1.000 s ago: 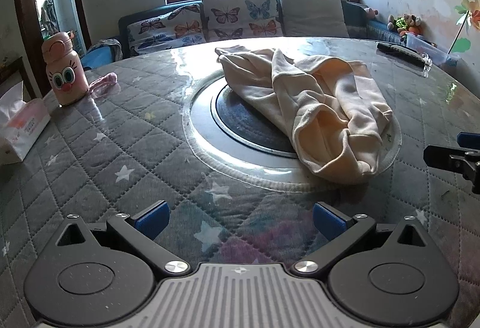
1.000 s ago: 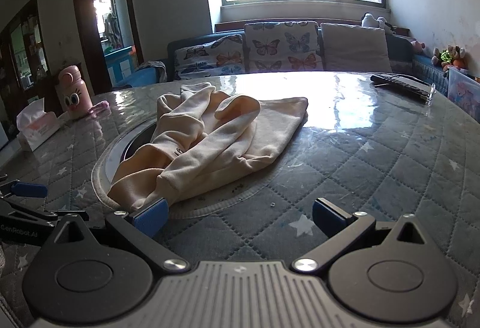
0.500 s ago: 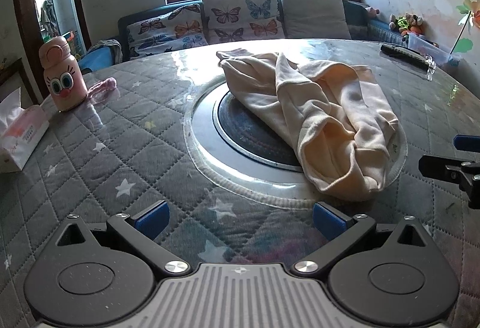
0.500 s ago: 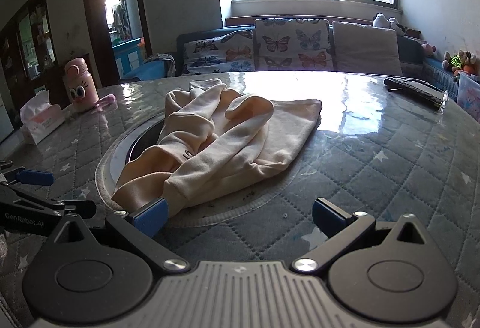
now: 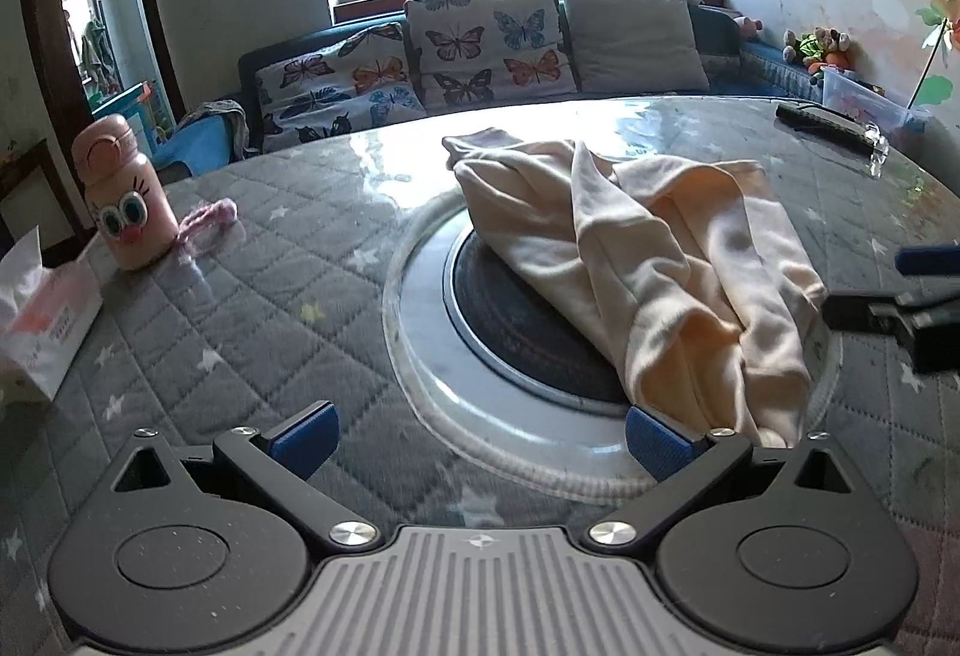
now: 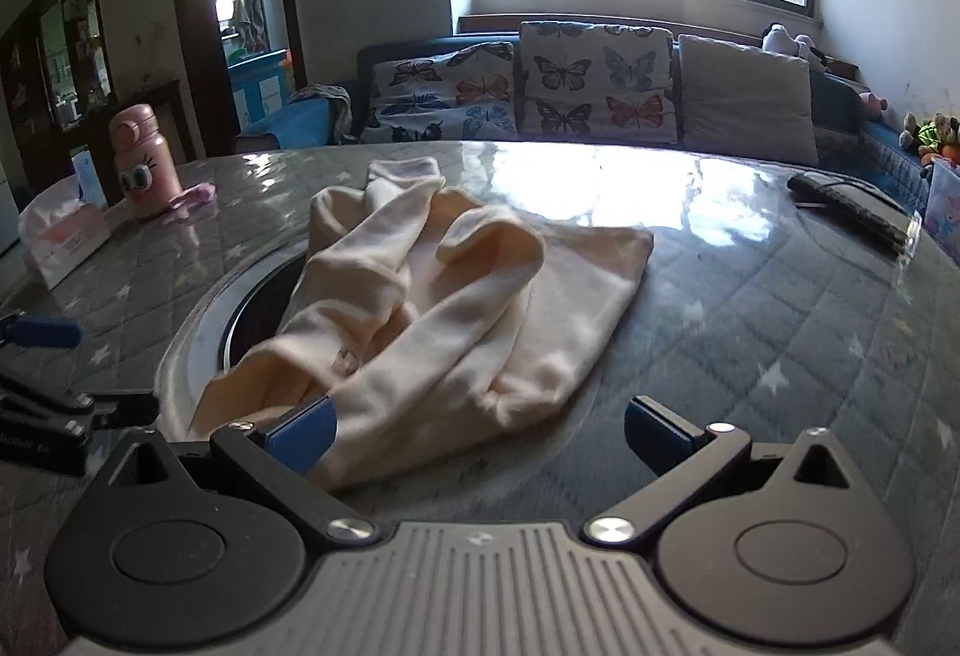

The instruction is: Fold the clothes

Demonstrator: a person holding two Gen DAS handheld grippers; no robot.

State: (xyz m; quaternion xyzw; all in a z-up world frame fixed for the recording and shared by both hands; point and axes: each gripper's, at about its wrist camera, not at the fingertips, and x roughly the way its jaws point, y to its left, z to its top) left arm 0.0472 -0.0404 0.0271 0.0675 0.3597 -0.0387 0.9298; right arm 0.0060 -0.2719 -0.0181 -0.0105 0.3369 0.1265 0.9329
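Two sets of fingers, both spread wide and empty, low over the desk (image 5: 252, 332). Since a second ago I have closed in on the cream garment (image 5: 648, 260): it fills more of both views, and its near hem now sits just ahead of the left gripper (image 5: 480, 434) on that gripper's right side, and against the left finger of the right gripper (image 6: 480, 431). I read this as approach nearly done, first grasp next; no folding begun.

Garment lies crumpled in a heap across the round inset plate (image 5: 480, 404) at the desk's centre, layers twisted over each other.

Hard to make out: which edge is hem, sleeve or collar; the folds hide the shape, so I cannot name the garment type. Whether the right gripper's finger touches cloth or merely overlaps it in view, cannot tell. Each gripper shows only as a cut-off sliver at the other view's edge. Pink bottle (image 5: 123, 194) and tissue box (image 5: 42, 320) stand well apart, left side.
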